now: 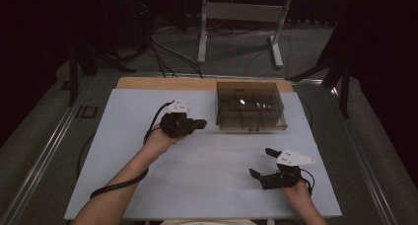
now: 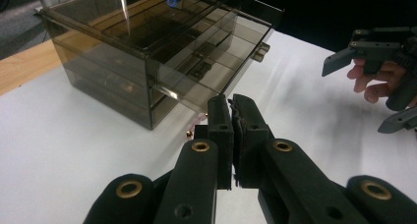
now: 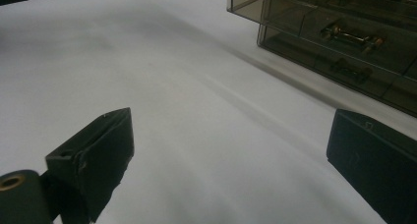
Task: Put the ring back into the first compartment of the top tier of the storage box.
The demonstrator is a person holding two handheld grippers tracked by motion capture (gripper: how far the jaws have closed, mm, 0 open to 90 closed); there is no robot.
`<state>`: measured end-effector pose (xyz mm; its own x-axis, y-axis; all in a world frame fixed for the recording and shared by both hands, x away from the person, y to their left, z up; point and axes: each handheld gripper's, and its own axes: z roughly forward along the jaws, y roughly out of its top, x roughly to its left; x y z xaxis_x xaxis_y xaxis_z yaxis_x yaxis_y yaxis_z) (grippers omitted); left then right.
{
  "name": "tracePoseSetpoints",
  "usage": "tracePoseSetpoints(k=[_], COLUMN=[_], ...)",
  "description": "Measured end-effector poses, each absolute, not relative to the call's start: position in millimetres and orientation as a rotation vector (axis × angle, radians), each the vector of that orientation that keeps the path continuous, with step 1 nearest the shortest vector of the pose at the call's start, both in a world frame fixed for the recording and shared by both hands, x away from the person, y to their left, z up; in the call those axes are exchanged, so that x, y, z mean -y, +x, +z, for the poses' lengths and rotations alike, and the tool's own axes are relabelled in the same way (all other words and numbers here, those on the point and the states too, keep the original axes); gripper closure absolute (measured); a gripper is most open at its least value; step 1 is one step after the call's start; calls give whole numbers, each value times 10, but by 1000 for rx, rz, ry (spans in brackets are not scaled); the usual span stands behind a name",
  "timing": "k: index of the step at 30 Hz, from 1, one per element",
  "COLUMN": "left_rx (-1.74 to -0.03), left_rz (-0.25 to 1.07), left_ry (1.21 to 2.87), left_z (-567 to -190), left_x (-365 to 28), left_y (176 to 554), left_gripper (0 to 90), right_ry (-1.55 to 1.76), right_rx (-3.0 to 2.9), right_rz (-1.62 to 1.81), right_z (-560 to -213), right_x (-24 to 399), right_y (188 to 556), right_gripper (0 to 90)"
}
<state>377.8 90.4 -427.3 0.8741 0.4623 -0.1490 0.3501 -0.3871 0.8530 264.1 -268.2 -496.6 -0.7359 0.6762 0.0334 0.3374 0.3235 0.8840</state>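
We see a white table laid over a wooden board, and on its far side stands the smoked clear drawer box, our landmark for everything else. From above, the box sits against the table's far edge, a little right of the middle, with its drawer fronts and their small metal handles facing the person. In the left gripper view the box rises just ahead and to the left of the jaws, its see-through walls showing divided compartments inside, and one drawer handle sticks out at the box's near right face. The left gripper hangs just to the left of the box's front left corner, near it but not touching, held by the left hand; we see its two black jaws pressed flat against each other with nothing between them. The right gripper waits well in front of the box, below its right half, apart from it, in the right hand; its jaws stand wide apart over bare table, holding nothing. In the right gripper view the box's lower drawers lie beyond the jaws at the upper right, and brass-coloured pieces glint behind their fronts.
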Motion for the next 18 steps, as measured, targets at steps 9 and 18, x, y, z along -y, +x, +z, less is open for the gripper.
tracePoseSetpoints(k=[9, 18], left_rx=[-581, -553], left_rz=[117, 109], left_ry=[2007, 2003], left_z=[-4270, -4238], left_x=[-753, -586], left_y=[3848, 3915], left_gripper=[895, 895], right_ry=[905, 906], right_rx=[-2253, -2253], right_rz=[1379, 1381], right_z=[-4967, -4965], right_x=[2678, 2684], right_y=[2637, 2634], right_gripper=[43, 43])
